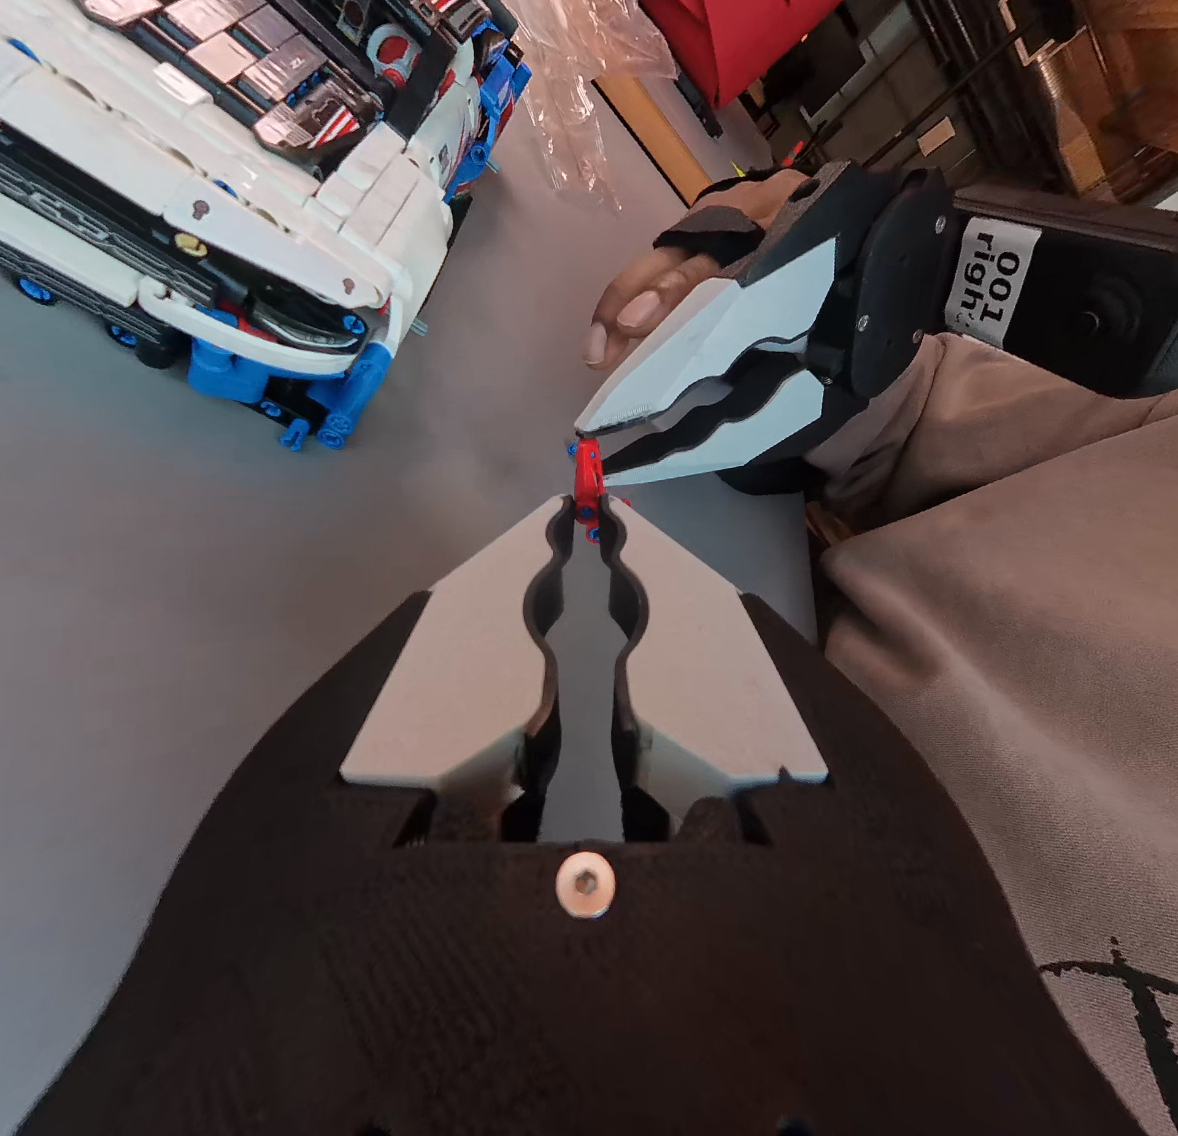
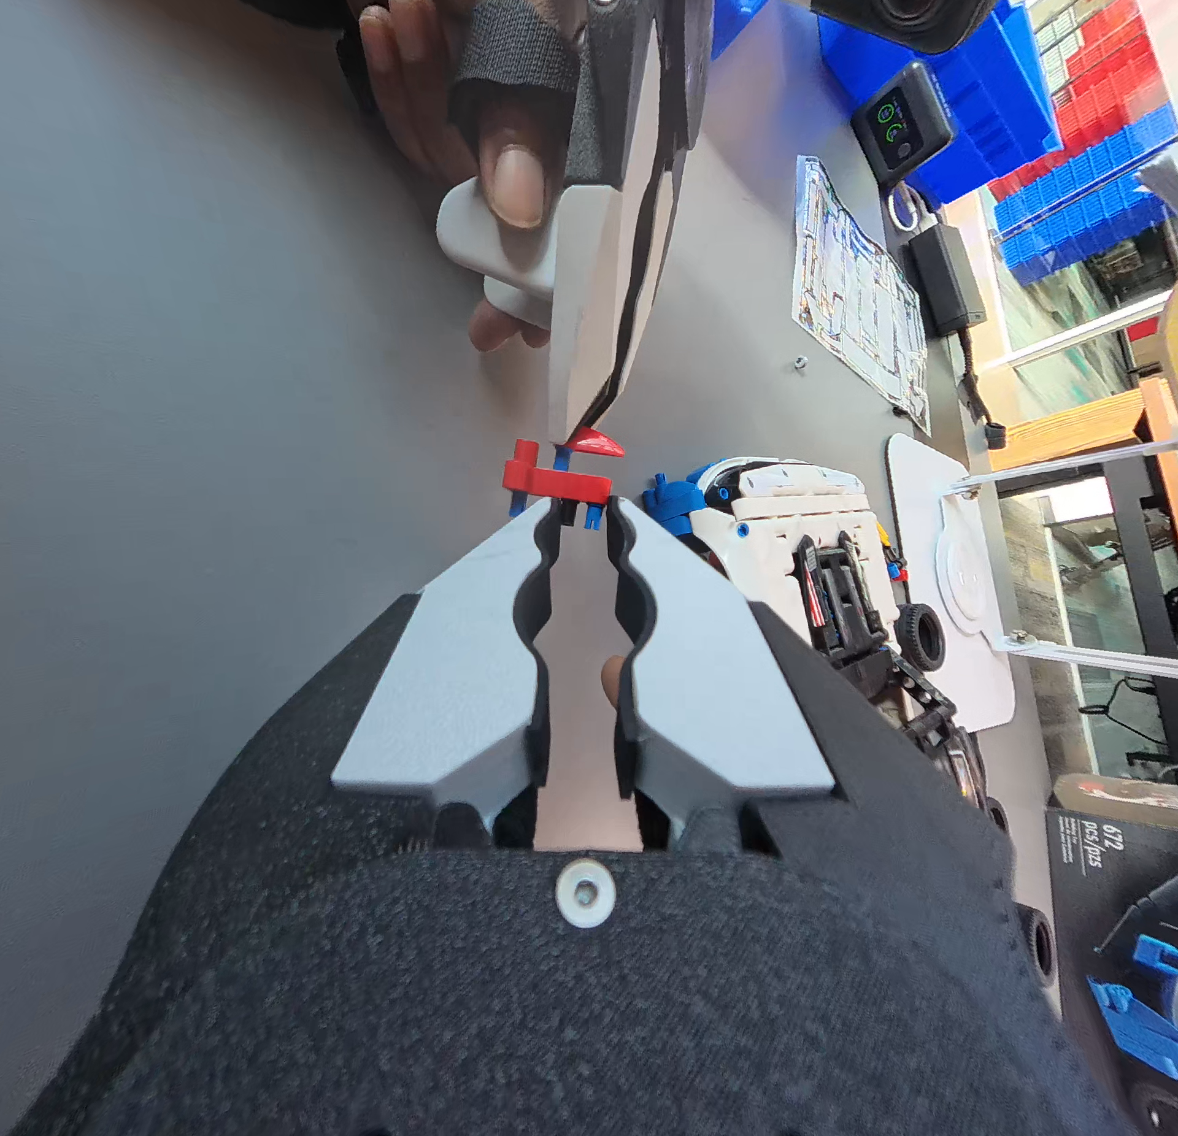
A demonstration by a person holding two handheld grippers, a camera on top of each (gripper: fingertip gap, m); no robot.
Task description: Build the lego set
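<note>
A small red beam (image 2: 554, 482) with blue pins is held above the grey table (image 2: 191, 404). My right gripper (image 2: 579, 506) is shut on the pins under it. My left gripper (image 2: 577, 433) comes in from above, shut on a small red curved piece (image 2: 599, 444) that sits on a blue pin of the beam. In the left wrist view my left gripper (image 1: 588, 503) and right gripper (image 1: 591, 455) meet tip to tip on the red parts (image 1: 586, 474). The white and blue lego car (image 1: 223, 213) stands on the table at the far left; it also shows in the right wrist view (image 2: 797, 519).
A clear plastic bag (image 1: 574, 54) lies beyond the car. An instruction sheet (image 2: 854, 289), a black device with a screen (image 2: 902, 127), blue bins (image 2: 988, 86), a white board (image 2: 943, 564), a loose tyre (image 2: 921, 634) and a black box (image 2: 1109, 850) lie to the right. The grippers are tip to tip, or close to it.
</note>
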